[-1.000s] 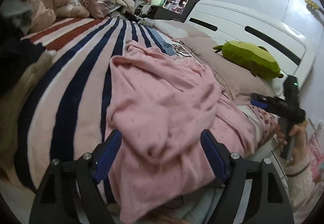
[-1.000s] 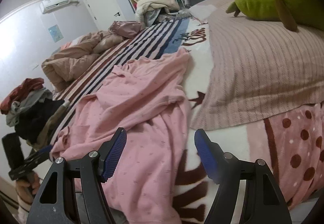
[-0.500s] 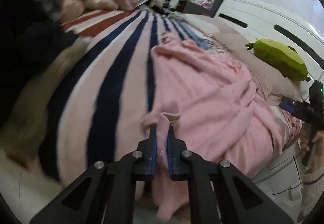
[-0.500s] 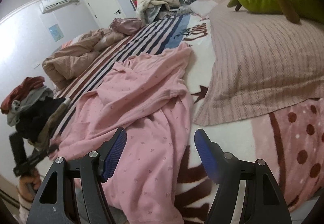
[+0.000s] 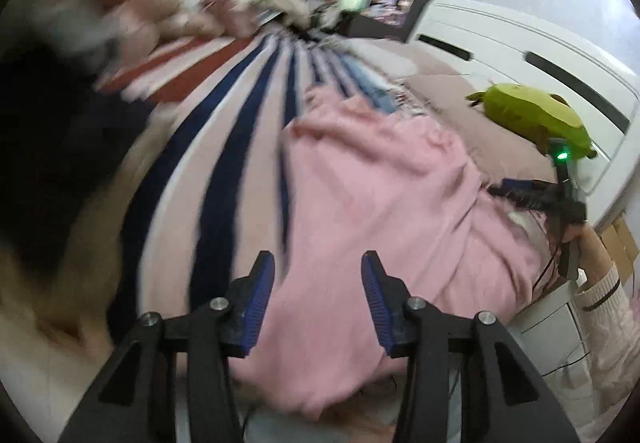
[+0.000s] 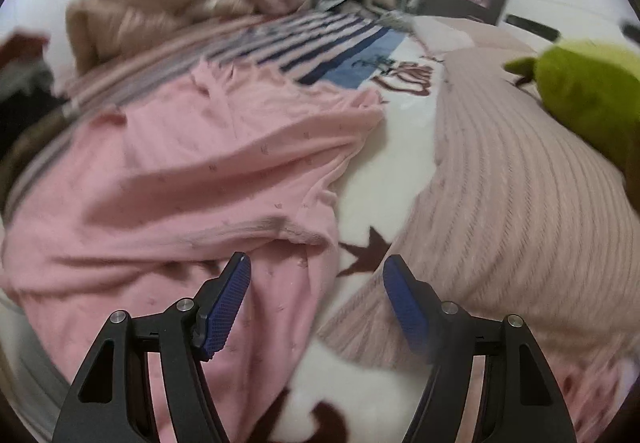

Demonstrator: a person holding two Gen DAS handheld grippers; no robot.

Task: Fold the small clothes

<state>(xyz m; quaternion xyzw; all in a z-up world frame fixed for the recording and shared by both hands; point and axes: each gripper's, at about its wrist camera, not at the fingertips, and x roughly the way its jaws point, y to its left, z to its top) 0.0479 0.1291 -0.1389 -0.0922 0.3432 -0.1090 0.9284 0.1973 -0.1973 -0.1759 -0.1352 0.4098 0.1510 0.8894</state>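
The bed (image 5: pixel 224 147), under a striped cover, is filling most of both views. A pink garment (image 5: pixel 372 203) is lying rumpled across its middle, a ribbed pink blanket (image 6: pixel 500 183) is lying at the right with a green plush toy (image 6: pixel 584 91) sitting on it, and heaped bedding (image 6: pixel 160 11) is lying at the upper left.

No text or label can be read.
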